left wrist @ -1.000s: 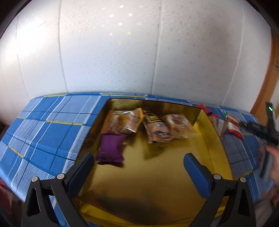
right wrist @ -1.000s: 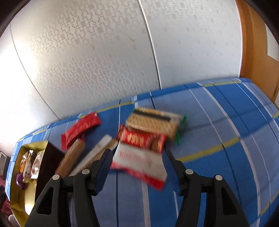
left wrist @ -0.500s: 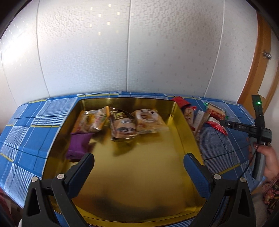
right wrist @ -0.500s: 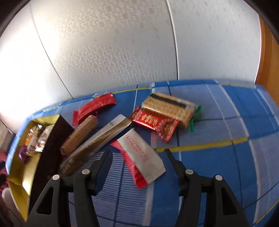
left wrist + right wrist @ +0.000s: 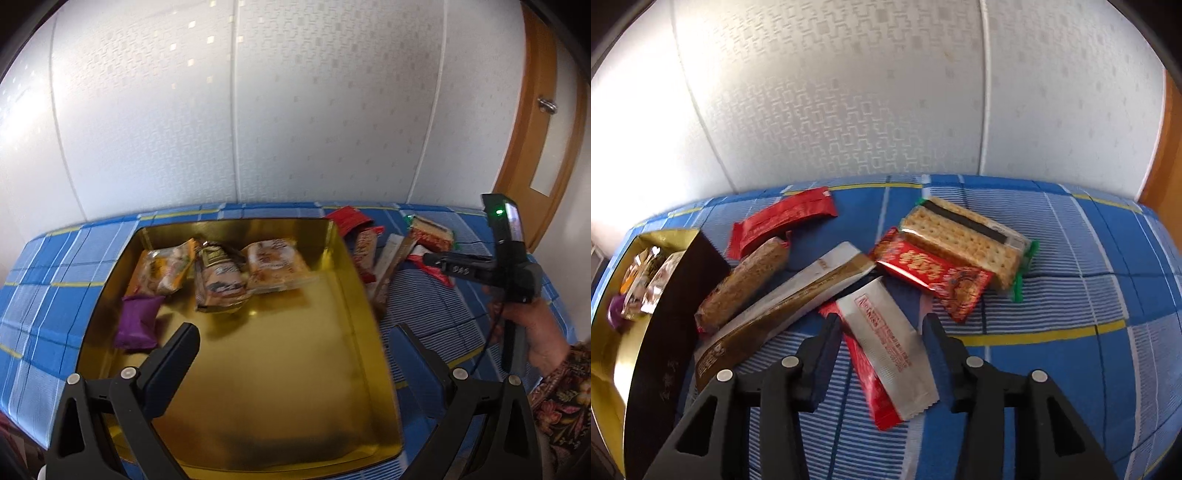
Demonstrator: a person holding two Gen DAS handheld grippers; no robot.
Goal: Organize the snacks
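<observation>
Right gripper (image 5: pixel 882 325) has been narrowing around the silver-red wafer pack (image 5: pixel 886 343), not pinching yet. Light, crinkly, crushable, so I'd grab mid-body. Left gripper (image 5: pixel 295 341) open, empty.

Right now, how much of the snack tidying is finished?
Partly done. Four packets, including a purple packet, already lie in the gold tray. In hand: the right gripper has its jaws around the silver-and-red wafer packet; they have just been closing but do not yet press it. The left gripper is open and holds nothing. Five other packets, such as the cracker pack, remain on the cloth.
</observation>
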